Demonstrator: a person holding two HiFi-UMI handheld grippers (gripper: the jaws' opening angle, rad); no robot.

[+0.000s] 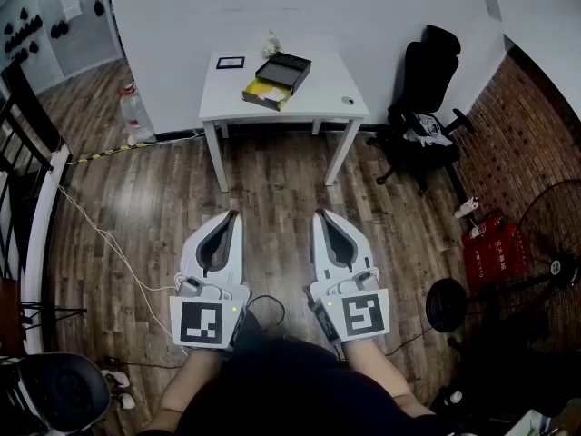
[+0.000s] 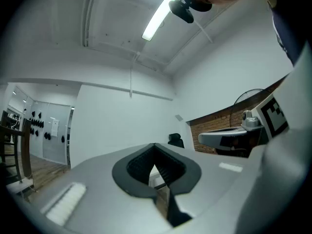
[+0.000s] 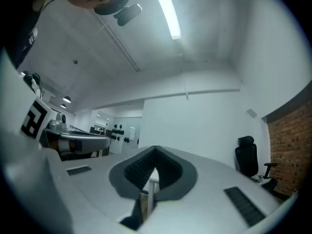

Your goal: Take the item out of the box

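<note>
A person is holding the left gripper (image 1: 234, 215) and right gripper (image 1: 320, 213) side by side over the floor (image 1: 272, 184), both with jaws pressed together and empty. The box (image 1: 283, 69) is lying open on the table (image 1: 331, 107) well ahead, a yellow part (image 1: 263, 93) showing at its near end.

White square-topped table (image 1: 318, 84): one
Open black-and-yellow box (image 1: 283, 71): one
Black office chair (image 1: 427, 80): one
Clear plastic bottle (image 1: 136, 116): one

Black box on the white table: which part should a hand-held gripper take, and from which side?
Probably the yellow tray, by its exposed front rim: it juts out of the black box toward the near edge of the white table. Come from that side, jaws across the rim. Its contents are too small to tell.
</note>
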